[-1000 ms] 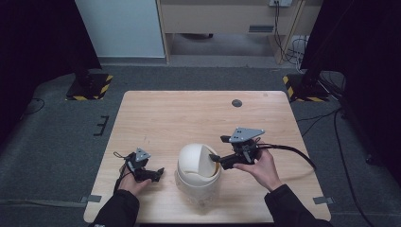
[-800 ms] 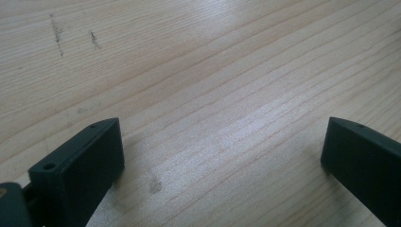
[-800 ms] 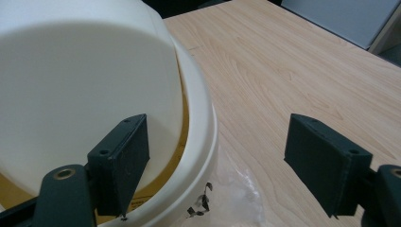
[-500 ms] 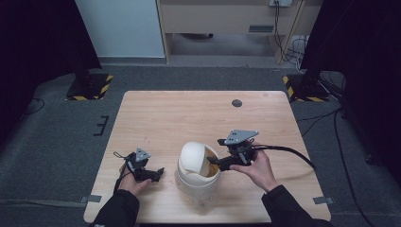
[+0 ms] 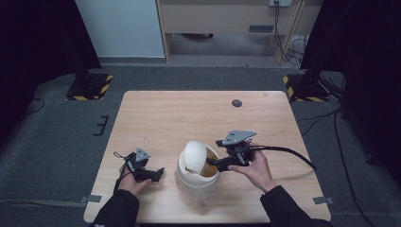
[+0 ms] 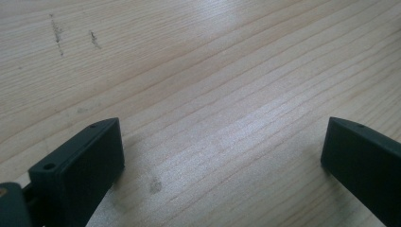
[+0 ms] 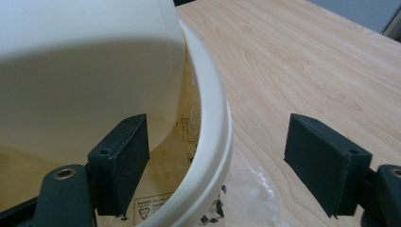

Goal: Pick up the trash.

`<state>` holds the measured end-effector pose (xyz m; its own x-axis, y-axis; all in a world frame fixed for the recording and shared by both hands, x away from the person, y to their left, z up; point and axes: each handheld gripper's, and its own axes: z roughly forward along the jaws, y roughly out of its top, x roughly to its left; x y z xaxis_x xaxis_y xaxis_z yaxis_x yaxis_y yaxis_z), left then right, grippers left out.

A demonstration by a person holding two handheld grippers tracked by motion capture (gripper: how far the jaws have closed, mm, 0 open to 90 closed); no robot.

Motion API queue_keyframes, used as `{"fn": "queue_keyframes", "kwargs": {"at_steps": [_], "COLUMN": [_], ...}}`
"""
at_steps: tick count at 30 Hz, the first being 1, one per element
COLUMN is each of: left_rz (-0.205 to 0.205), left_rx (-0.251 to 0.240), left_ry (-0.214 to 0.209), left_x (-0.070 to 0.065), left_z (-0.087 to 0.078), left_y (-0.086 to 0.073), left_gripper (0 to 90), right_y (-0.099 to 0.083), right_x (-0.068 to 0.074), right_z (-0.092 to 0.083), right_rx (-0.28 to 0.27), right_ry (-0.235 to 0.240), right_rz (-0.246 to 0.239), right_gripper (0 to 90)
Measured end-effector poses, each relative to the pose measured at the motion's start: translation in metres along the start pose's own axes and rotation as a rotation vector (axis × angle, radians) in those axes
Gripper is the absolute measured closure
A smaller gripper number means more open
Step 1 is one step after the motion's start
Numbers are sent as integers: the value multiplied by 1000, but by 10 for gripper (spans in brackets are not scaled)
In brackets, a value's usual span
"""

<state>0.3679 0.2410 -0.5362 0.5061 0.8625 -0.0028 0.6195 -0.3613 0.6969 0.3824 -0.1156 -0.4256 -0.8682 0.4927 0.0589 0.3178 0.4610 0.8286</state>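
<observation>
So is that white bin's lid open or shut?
Open. The lid is tipped up on the bin, showing the yellowish inside, with the right gripper at the rim.

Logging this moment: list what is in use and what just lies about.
In use:
white bin
its lid, tipped up
right tool, open at the bin's rim

Lying about:
left tool, open over bare table
dark disc at the far edge

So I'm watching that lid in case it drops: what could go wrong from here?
The lid stands tilted over the bucket, and the right gripper is open astride the rim, so the lid could fall shut or slide off. The left gripper rests open on the table, apart from the bucket, which could shift.
</observation>
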Motion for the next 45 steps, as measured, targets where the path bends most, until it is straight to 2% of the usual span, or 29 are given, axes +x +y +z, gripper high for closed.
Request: {"fn": "queue_keyframes", "kwargs": {"at_steps": [7, 11, 13, 19, 23, 31, 39, 45], "left_rz": [0, 0, 0, 0, -1, 0, 0, 2], "left_rx": [0, 0, 0, 0, 0, 0, 0, 1], "left_ry": [0, 0, -1, 0, -1, -1, 0, 0], "left_x": [0, 0, 0, 0, 0, 0, 0, 0], "left_z": [0, 0, 0, 0, 0, 0, 0, 0], "left_y": [0, 0, 0, 0, 0, 0, 0, 0], "left_gripper": [0, 0, 0, 0, 0, 0, 0, 0], "right_y": [7, 8, 7, 5, 2, -9, -30, -43], "right_x": [-6, -14, -22, -32, -43, -61, -80, -92], "right_z": [-19, -32, -41, -55, -67, -78, -75, -72], "right_rx": [-45, -85, -104, -140, -160, -187, -144, -111], "right_ry": [-16, -34, -58, -89, -128, -175, -231, -255], "right_rz": [2, 25, 41, 66, 92, 140, 180, 200], "right_gripper": [224, 221, 217, 217, 215, 214, 212, 212]}}
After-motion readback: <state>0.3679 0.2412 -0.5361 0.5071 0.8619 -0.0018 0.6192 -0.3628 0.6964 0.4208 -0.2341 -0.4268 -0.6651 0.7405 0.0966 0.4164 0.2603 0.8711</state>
